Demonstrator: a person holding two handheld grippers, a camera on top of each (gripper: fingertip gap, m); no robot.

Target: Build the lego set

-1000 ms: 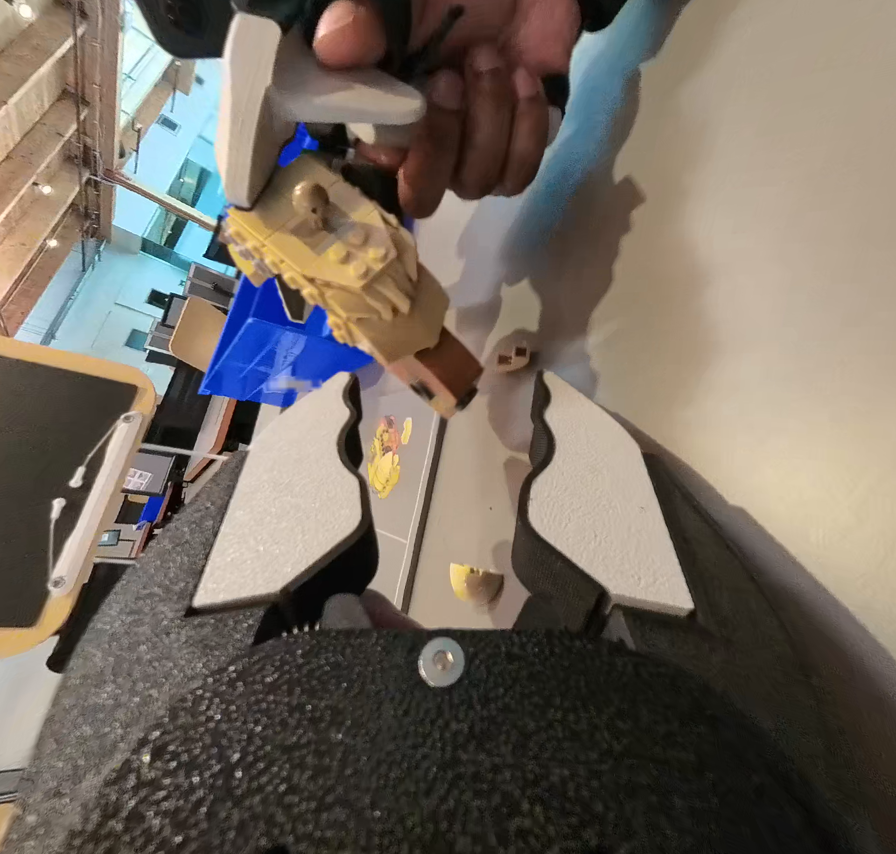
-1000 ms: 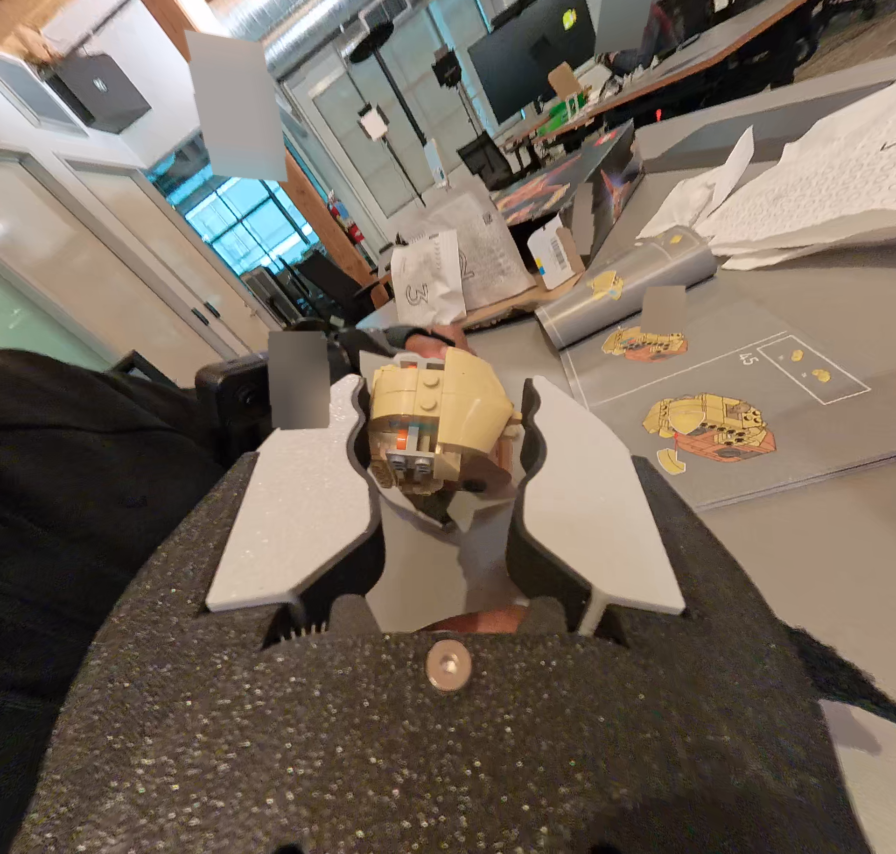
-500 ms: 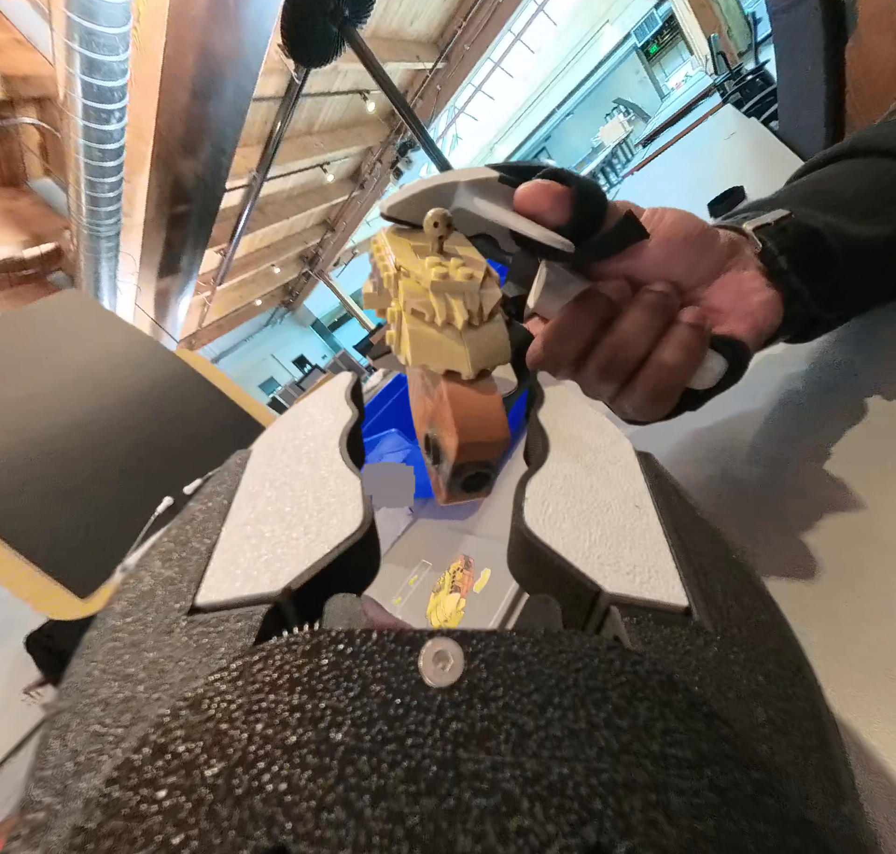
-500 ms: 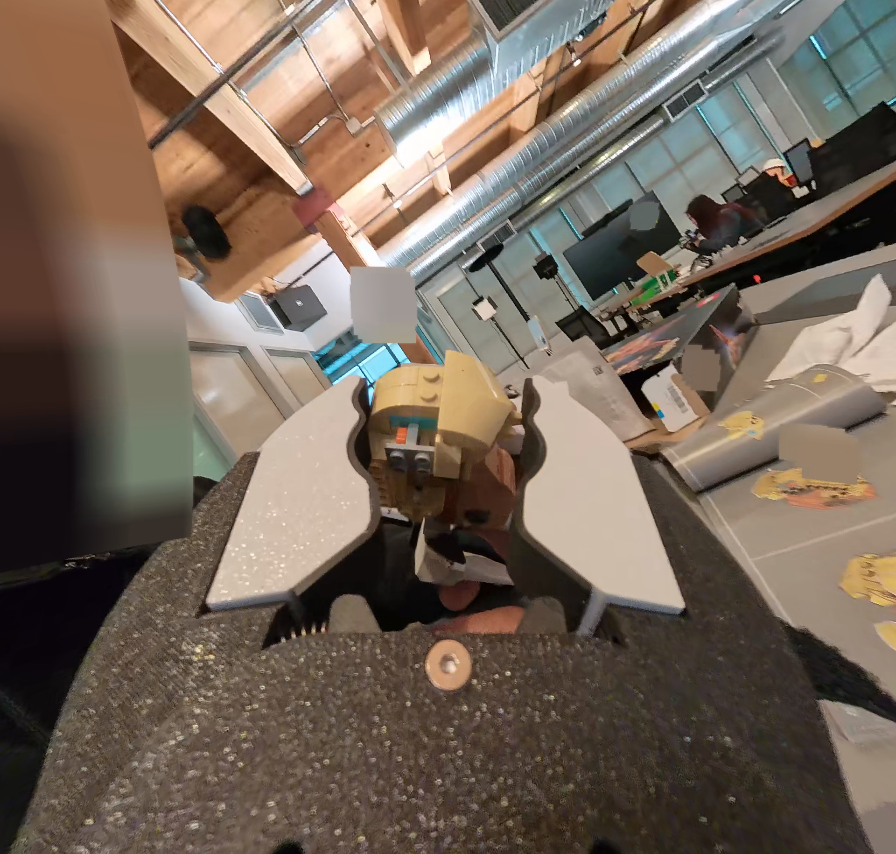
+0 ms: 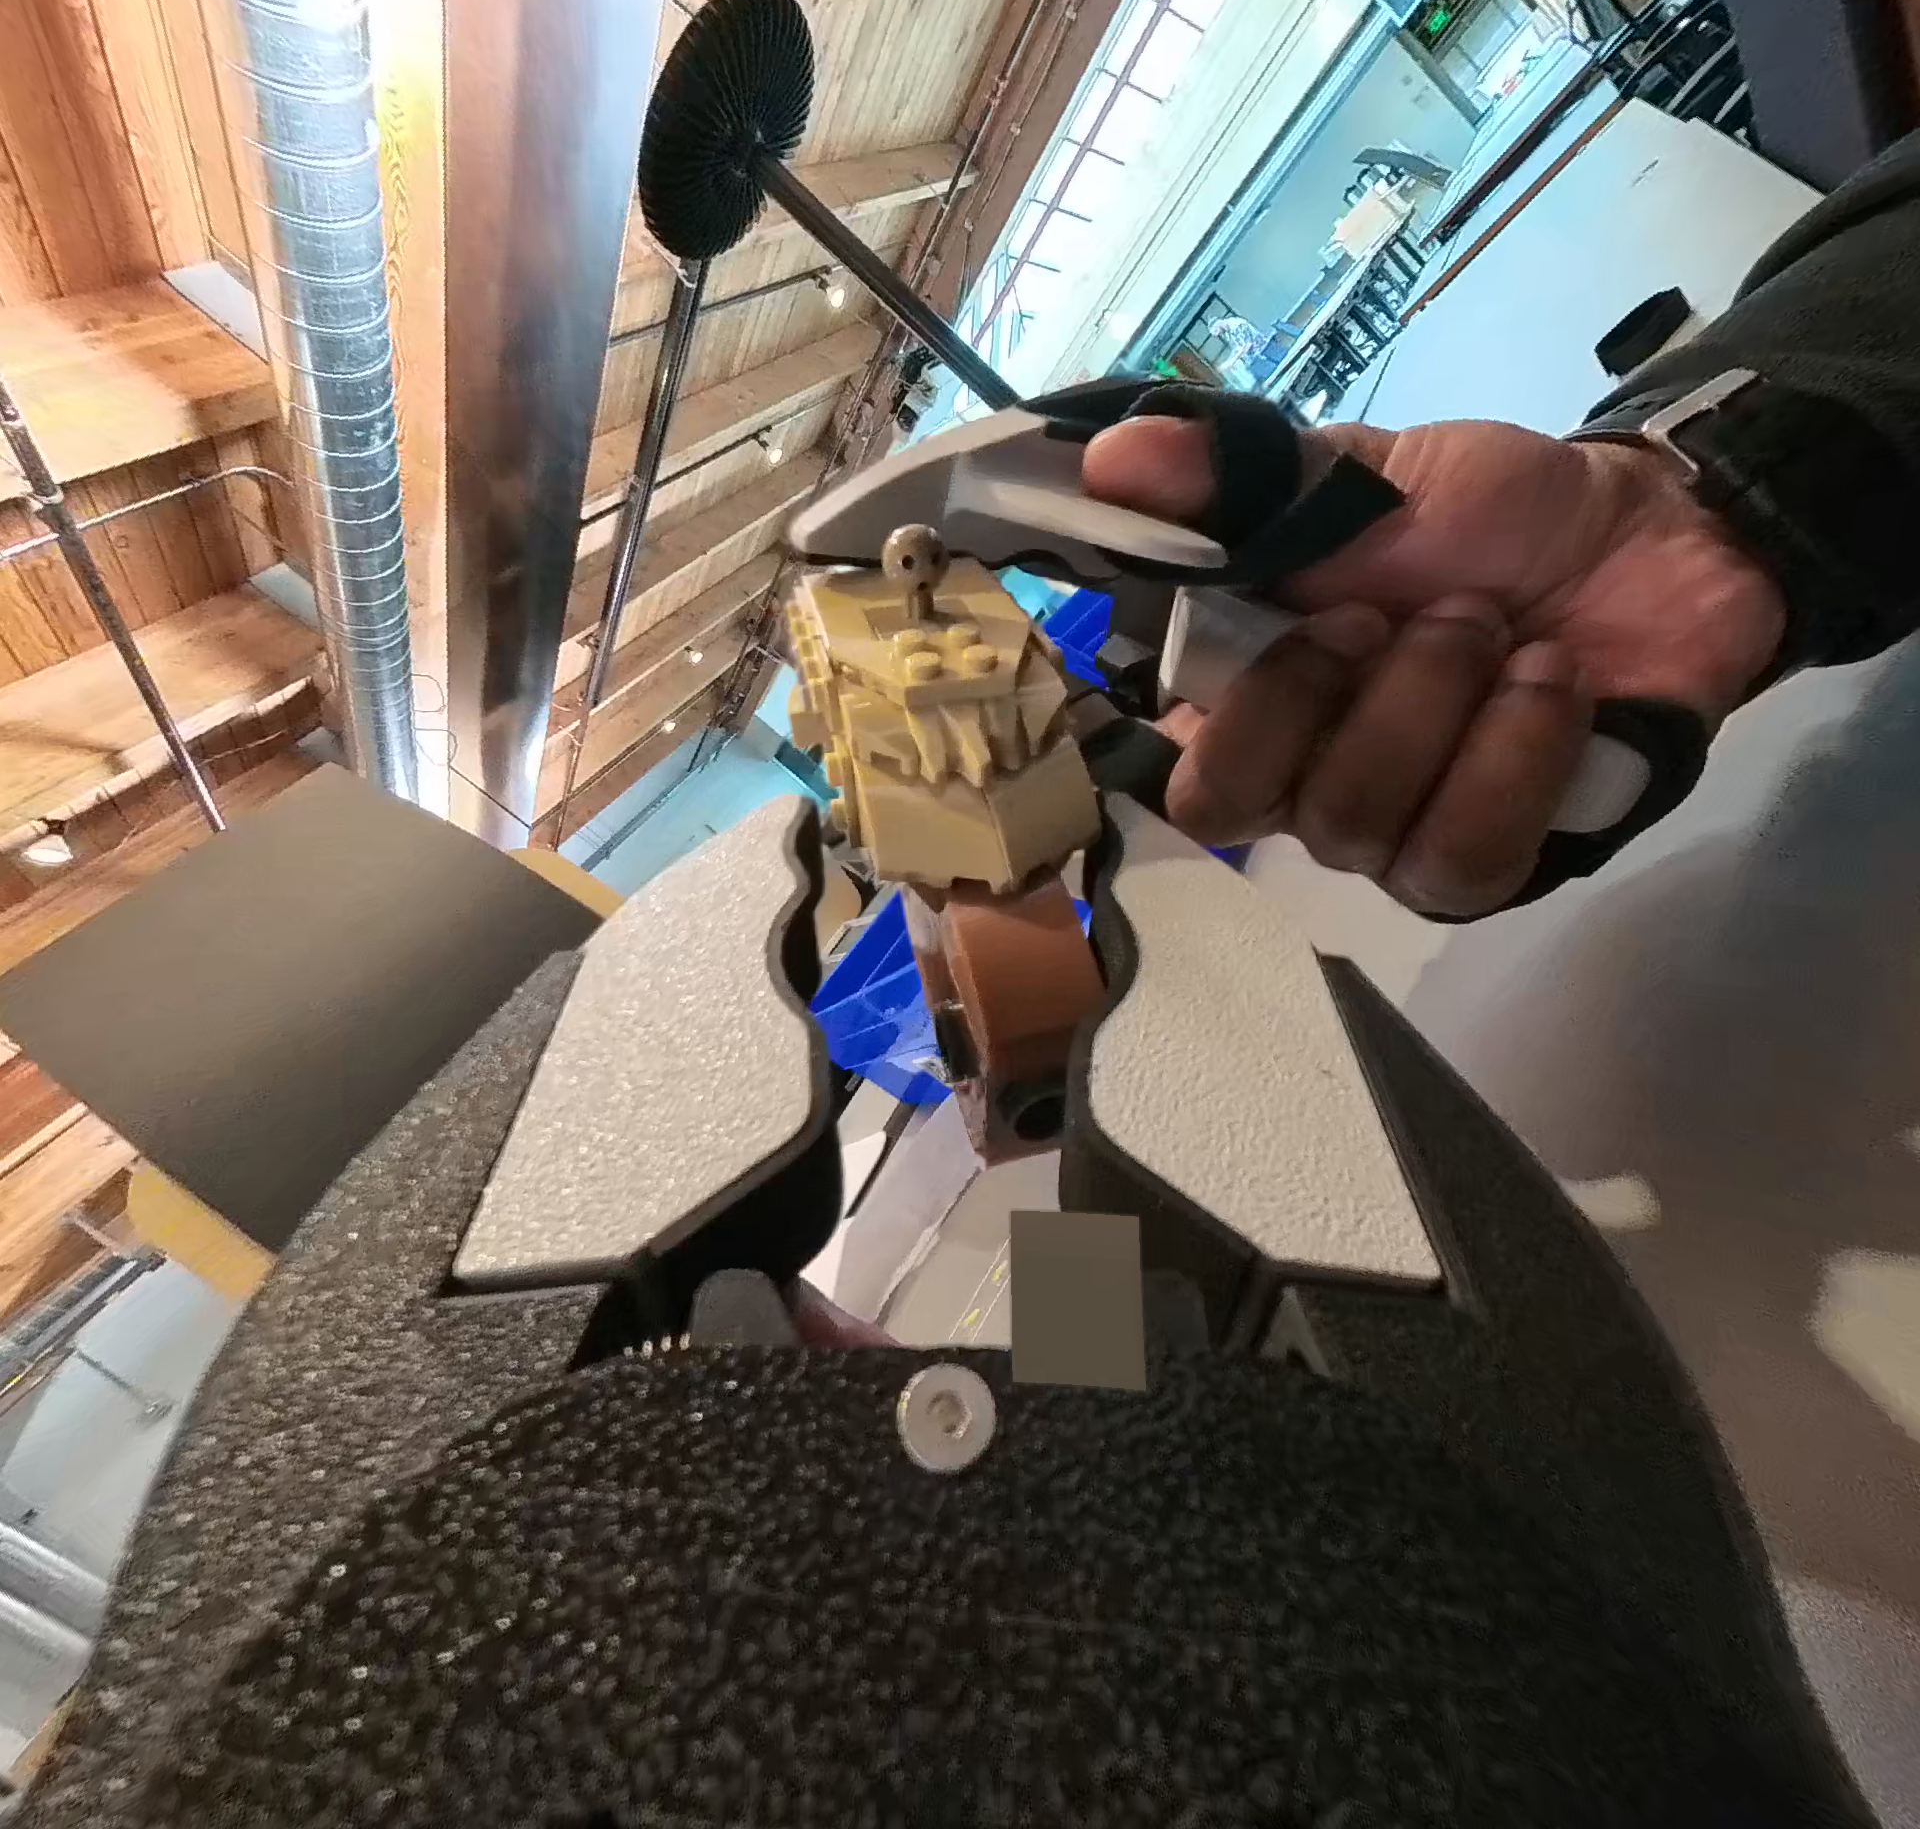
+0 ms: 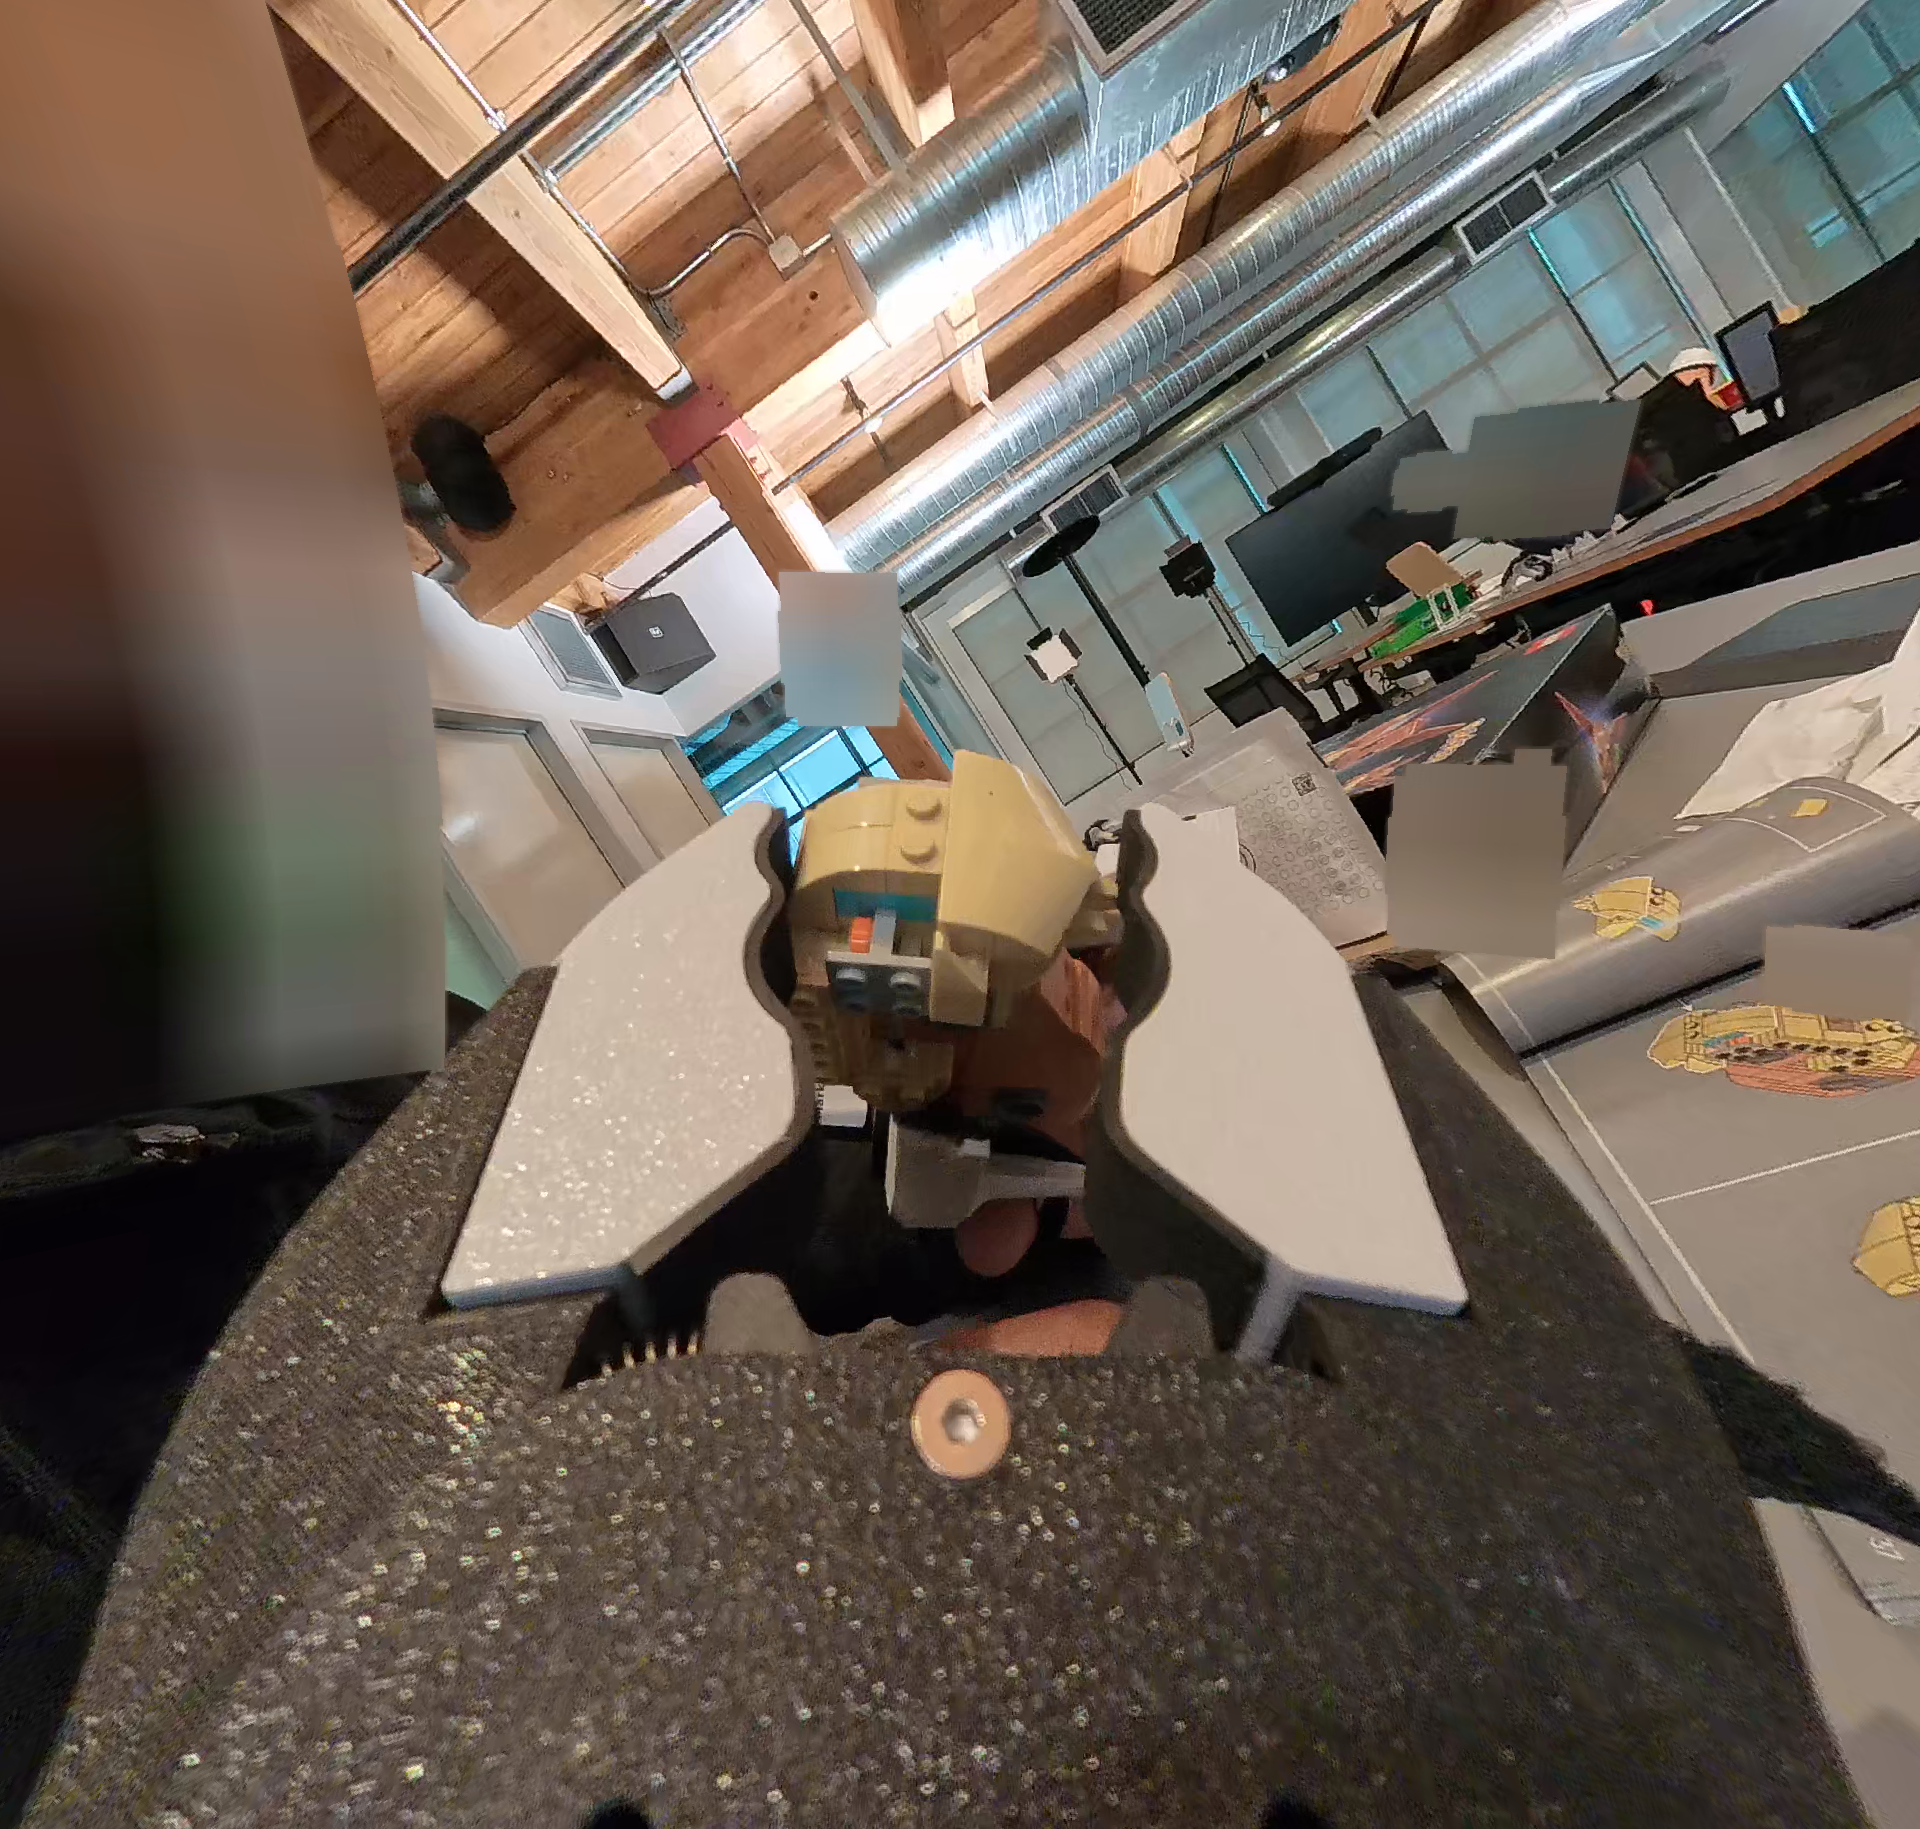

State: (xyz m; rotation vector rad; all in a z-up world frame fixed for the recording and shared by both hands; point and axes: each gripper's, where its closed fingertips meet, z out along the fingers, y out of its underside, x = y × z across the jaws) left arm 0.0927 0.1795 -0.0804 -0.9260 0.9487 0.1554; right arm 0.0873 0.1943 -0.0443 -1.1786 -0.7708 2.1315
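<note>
The right gripper (image 6: 951,906) has its pads clamped on a tan and reddish-brown toy-brick model (image 6: 935,938), lifted well above the grey bench (image 6: 1714,1156). Seen from the left wrist, the left gripper (image 5: 956,906) sits half-open around the model's brown lower block (image 5: 1013,990): the right finger (image 5: 1236,1052) looks to be touching it, and there's a clear gap on the left side. A blue plastic bin (image 5: 868,1000) shows behind it. On the bench to the right lies an open grey instruction booklet (image 6: 1662,1083).
</note>
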